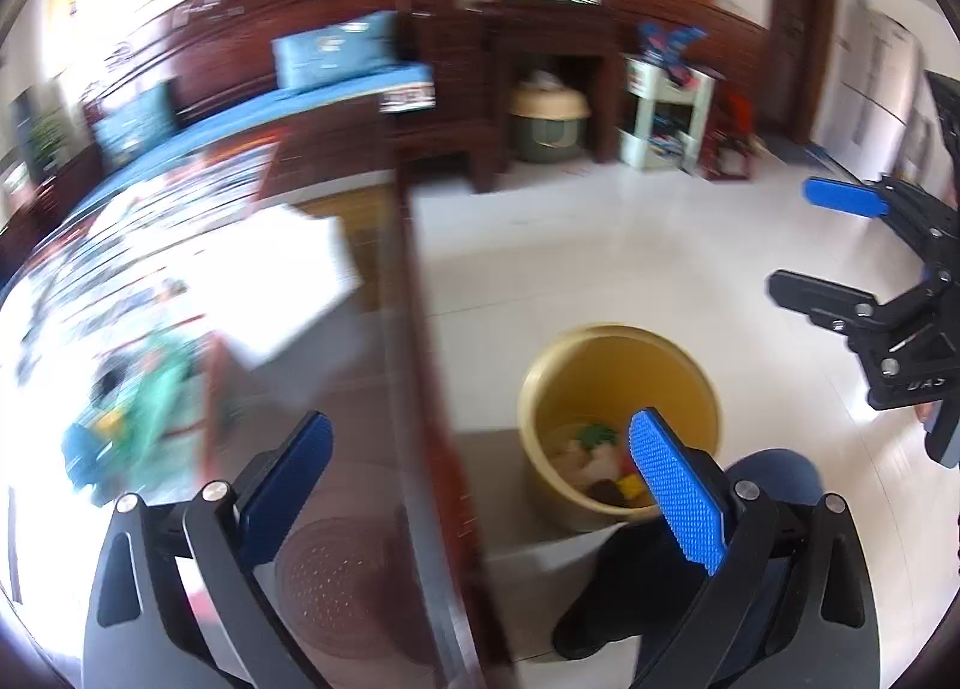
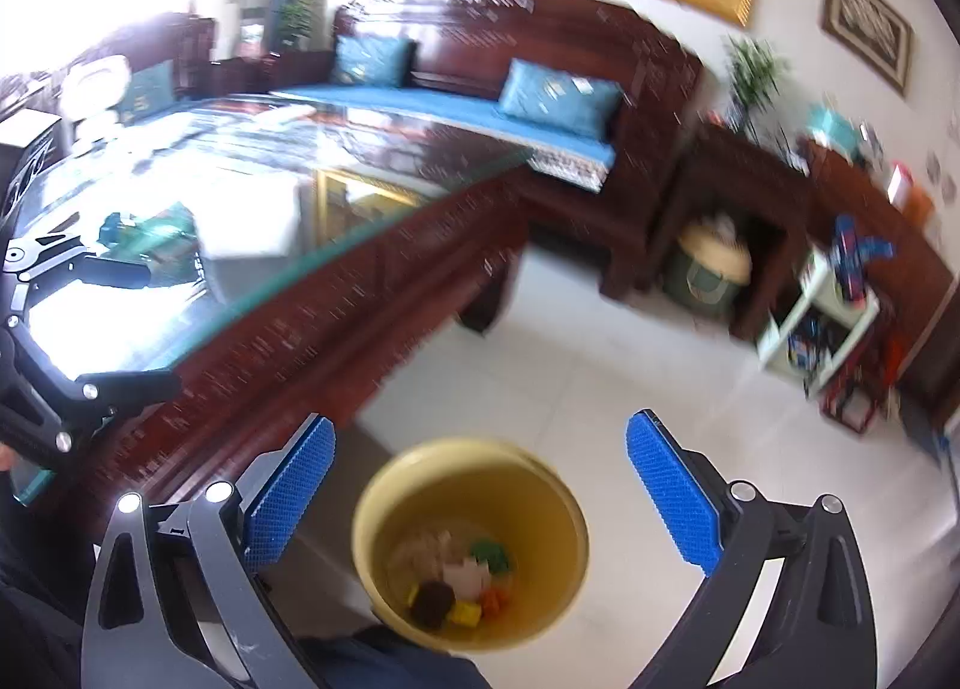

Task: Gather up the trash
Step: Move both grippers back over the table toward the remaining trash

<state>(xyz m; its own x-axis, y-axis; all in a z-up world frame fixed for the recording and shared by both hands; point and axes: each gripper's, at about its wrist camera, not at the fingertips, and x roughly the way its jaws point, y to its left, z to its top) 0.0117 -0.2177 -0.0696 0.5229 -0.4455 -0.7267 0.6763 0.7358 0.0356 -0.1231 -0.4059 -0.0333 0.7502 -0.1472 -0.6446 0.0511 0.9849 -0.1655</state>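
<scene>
A yellow bin [image 1: 600, 371] stands on the tiled floor beside a glass-topped wooden table [image 1: 360, 389]. Mixed scraps [image 1: 594, 455] in white, green, yellow and brown lie at its bottom. My left gripper [image 1: 480, 485] is open above the table edge and the bin, with nothing between its blue pads. My right gripper [image 2: 480, 497] hangs open and empty over the bin [image 2: 468, 473], whose scraps [image 2: 462, 575] show below it. In the other wrist view each gripper also appears open: the right gripper [image 1: 804, 242] and the left gripper [image 2: 159, 329]. A green-blue wrapper [image 2: 150, 233] lies on the table.
White paper [image 1: 282, 275] and other blurred clutter lie on the table. A wooden sofa with blue cushions [image 2: 558, 95] stands behind it, with a side table, a beige-and-green lidded container [image 2: 714, 269] and a white shelf [image 2: 816, 317] to the right. A person's jeans-clad leg [image 1: 774, 473] is near the bin.
</scene>
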